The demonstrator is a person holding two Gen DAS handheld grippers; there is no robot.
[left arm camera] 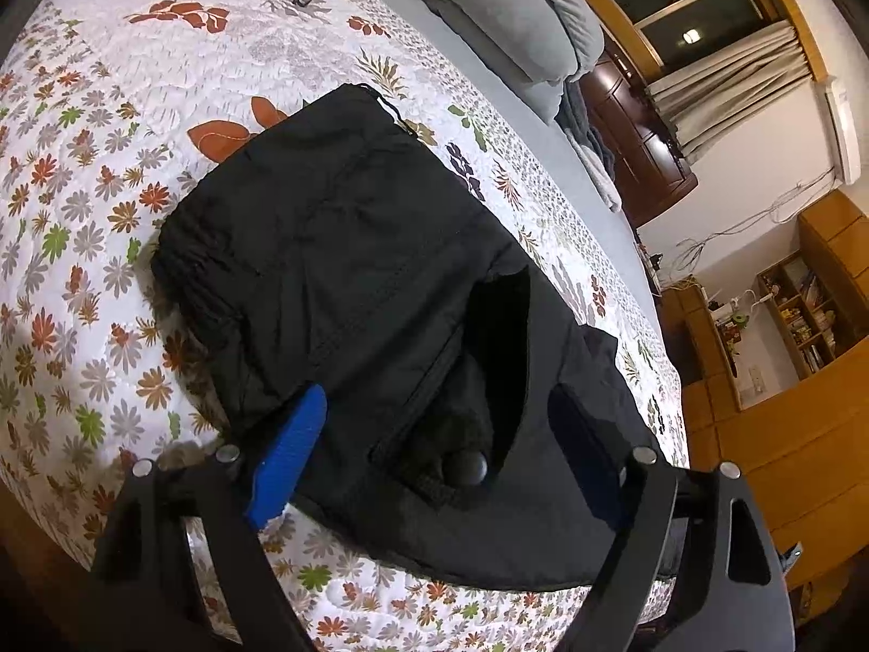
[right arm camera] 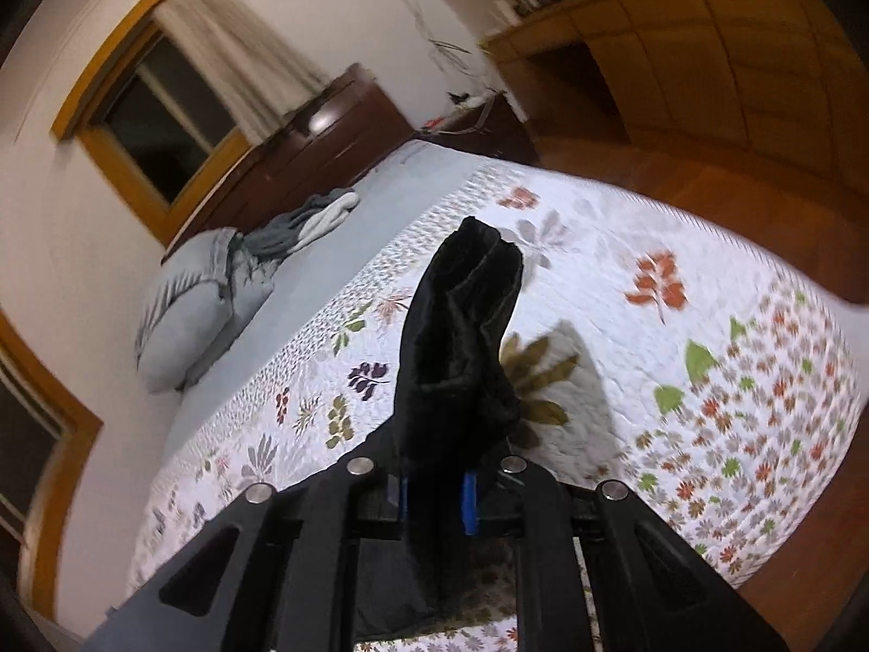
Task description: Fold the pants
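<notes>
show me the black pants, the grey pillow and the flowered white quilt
black pants (left arm camera: 347, 250), left wrist view, on the flat folded fabric
grey pillow (right arm camera: 184, 320), right wrist view, on its bulging side
flowered white quilt (left arm camera: 108, 108), left wrist view, on a bare printed patch

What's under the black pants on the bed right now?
The black pants lie on the floral quilt, which shows all around them. Whatever is directly beneath them is covered. The right gripper is clamped on a bunch of the fabric, standing up above the quilt.
</notes>
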